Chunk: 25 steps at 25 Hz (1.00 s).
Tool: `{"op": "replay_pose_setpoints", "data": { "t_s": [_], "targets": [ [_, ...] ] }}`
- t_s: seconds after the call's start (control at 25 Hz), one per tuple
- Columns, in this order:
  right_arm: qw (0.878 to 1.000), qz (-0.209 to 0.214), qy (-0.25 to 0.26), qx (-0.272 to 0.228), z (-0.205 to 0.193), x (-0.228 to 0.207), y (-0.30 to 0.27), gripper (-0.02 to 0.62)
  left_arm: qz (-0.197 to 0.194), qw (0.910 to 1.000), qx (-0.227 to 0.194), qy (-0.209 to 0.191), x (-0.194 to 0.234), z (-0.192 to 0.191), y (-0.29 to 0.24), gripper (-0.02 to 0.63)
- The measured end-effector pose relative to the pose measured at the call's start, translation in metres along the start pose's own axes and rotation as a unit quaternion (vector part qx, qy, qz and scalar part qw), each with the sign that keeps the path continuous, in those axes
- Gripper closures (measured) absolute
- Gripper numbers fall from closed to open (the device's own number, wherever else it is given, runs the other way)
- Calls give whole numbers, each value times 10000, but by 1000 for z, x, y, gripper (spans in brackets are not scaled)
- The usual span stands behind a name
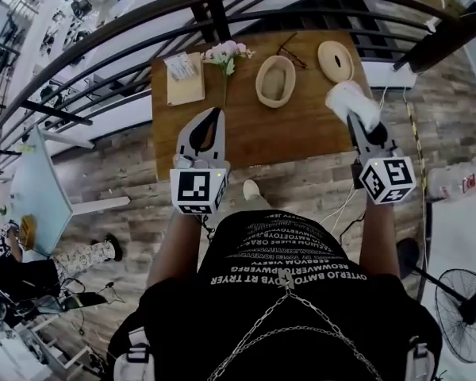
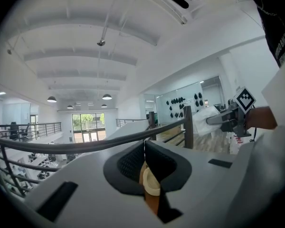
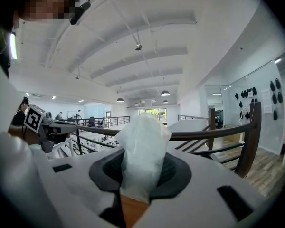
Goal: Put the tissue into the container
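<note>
Wooden table: brown, rectangular.
Right gripper: above the table's right edge, jaws clamped on the tissue.
Left gripper: above the table's near edge, jaws pressed together, empty.
Container: oval, mid-table towards the far edge.
Tissue: white, bunched between the right gripper's jaws, over the table's right edge.

White lettering runs across the person's black shirt, too small to read reliably.

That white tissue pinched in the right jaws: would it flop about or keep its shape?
Probably floppy: the tissue crumples where the jaws pinch it. Likely very light, since the puff above them stands unsupported.
</note>
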State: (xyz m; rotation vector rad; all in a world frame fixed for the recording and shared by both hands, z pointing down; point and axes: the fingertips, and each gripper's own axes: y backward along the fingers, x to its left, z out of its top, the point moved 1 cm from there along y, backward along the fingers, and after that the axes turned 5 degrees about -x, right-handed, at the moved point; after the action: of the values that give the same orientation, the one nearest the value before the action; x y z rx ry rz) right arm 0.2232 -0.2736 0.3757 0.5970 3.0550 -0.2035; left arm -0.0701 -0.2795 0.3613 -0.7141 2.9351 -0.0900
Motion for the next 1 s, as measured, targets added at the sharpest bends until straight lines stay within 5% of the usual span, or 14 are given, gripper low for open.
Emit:
{"op": "replay_pose_setpoints", "data": {
  "t_s": [0.48, 1.0],
  "targets": [
    [9996, -142, 215, 81, 15, 30, -75, 482, -519, 9986, -89, 25, 47, -6, -44, 577],
    [9971, -146, 216, 714, -28, 12, -113, 482, -452, 9988, 34, 158, 67, -22, -70, 577]
  ]
}}
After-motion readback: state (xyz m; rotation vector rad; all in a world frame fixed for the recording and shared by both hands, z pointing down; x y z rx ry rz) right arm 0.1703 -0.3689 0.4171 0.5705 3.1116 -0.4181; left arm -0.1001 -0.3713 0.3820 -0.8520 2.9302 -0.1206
